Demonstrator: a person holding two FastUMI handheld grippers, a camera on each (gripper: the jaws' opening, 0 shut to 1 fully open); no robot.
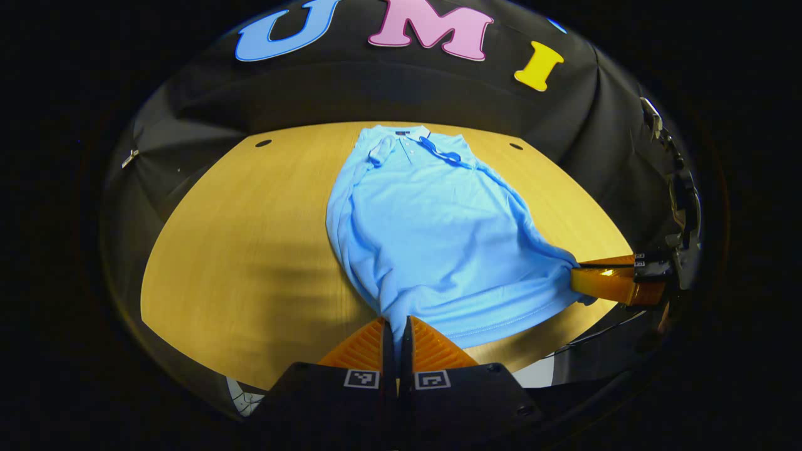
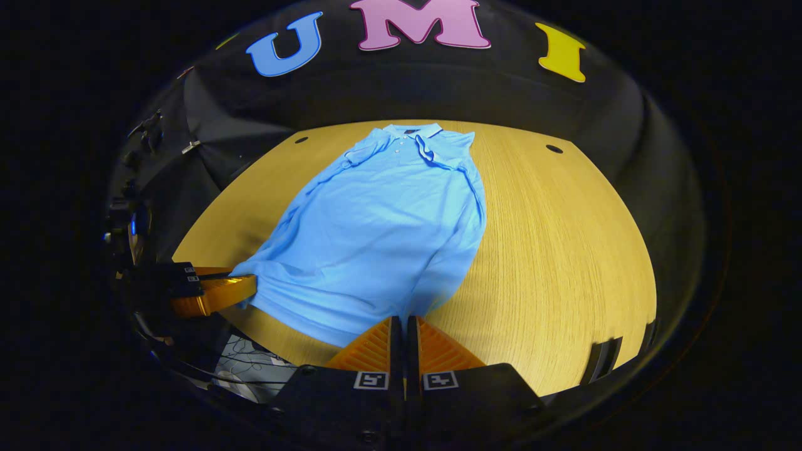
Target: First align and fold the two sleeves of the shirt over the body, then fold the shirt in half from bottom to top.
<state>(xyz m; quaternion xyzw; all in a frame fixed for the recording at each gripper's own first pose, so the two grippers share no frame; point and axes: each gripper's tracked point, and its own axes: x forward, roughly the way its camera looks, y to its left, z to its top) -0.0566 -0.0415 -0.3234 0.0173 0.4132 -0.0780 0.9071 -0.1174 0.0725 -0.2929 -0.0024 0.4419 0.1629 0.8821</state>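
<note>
The left gripper point(image 1: 396, 321) sits at the near left corner of the shirt's bottom hem, its two fingers drawn together with the blue cloth pinched in the thin slit between them. In the right gripper view the same tool point(image 2: 247, 287) reaches in from the left edge, its tips at that hem corner, low over the table's near edge.

Between the two tools lies the shirt point(image 1: 432, 232), a light blue polo spread flat on the wooden table point(image 1: 244, 250), collar point(image 1: 401, 133) at the far end and hem toward the grippers. Both sleeves are already folded in over the body, so the garment shows as a long narrow shape, widest at the hem. The hem is stretched between the two corners, with soft creases running up from each pinched point.

On the right, the right gripper point(image 2: 404, 322) holds the other hem corner, fingers closed on the fabric in the same way. In the left gripper view it point(image 1: 579, 275) comes in from the right side, its tips clamped on the corner, which is pulled out to a point.
</note>
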